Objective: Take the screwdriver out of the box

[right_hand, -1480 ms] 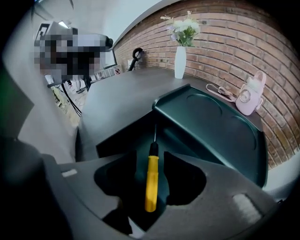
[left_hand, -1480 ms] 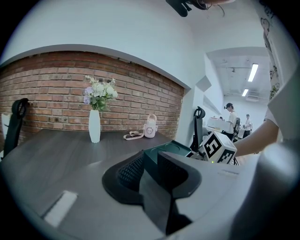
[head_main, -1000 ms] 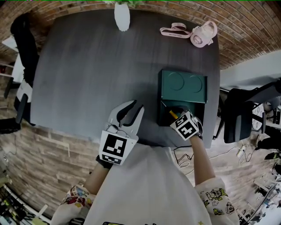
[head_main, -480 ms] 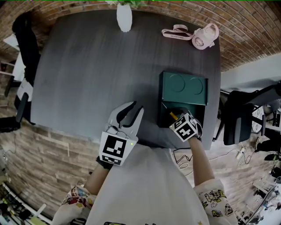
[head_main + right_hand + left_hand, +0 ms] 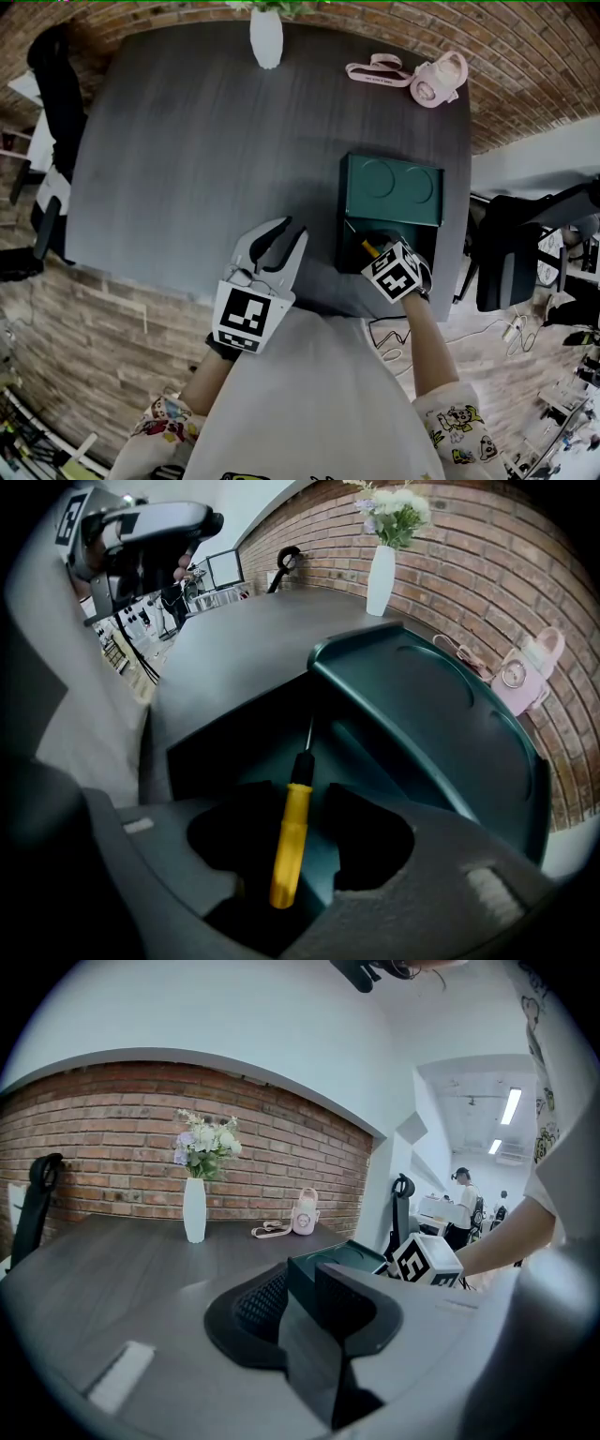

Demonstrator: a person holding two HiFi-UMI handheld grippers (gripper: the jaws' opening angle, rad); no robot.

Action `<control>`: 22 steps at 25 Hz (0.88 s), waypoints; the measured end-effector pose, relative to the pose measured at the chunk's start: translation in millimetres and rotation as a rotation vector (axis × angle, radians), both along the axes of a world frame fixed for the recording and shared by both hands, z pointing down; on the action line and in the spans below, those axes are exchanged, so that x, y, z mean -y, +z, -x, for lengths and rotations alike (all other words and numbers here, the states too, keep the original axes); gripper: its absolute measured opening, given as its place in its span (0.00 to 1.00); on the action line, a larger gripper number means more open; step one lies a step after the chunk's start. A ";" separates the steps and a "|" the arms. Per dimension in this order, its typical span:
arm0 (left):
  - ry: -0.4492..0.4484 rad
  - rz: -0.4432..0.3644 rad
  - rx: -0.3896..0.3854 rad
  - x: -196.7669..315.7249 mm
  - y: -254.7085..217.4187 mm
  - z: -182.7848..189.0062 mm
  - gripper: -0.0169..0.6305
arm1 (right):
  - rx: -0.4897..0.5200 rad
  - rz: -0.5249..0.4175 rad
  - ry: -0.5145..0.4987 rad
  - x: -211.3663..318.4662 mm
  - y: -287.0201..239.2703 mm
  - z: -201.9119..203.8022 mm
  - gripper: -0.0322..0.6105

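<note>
One dark grey table [image 5: 187, 169] fills the head view, with a white vase [image 5: 266, 37] at the far edge and a pink item with a strap [image 5: 436, 75] at the far right corner. Green box [image 5: 349, 225] sits near the right front edge, and its lid [image 5: 391, 187] is open and tipped away from the person.

Left gripper [image 5: 302, 1288] hovers above the table just left of the box, claw a little apart with nothing in it. Right gripper [image 5: 302, 799] is dipped into the open box. Its claw is spread narrowly around the screwdriver [image 5: 289, 841], one pad on each side of the yellow handle and a gap showing on at least the right side, so no grip yet.

Screwdriver is inside the box, lying along the floor, yellow handle toward the gripper and thin metal tip pointing at the lid.

Step looks like the grasp, with approach done and squeeze not made. Next move probably calls for closing on mid-handle, then lifting up clear of the box walls and lid without snagging the tip. Thin round handle could roll or slip if pinched off-centre.
</note>
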State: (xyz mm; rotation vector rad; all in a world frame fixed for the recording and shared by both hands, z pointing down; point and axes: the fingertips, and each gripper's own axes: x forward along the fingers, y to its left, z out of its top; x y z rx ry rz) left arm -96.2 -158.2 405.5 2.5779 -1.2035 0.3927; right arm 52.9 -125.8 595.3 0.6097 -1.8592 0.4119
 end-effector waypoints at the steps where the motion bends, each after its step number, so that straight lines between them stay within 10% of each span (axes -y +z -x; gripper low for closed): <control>1: 0.001 0.000 0.000 0.2 0.0 -1.0 0.17 | 0.000 0.000 -0.002 0.1 0.0 -0.3 0.36; 22: 0.016 -0.004 0.007 -1.3 -0.1 -4.6 0.16 | 0.024 0.008 0.034 1.8 -0.4 0.7 0.18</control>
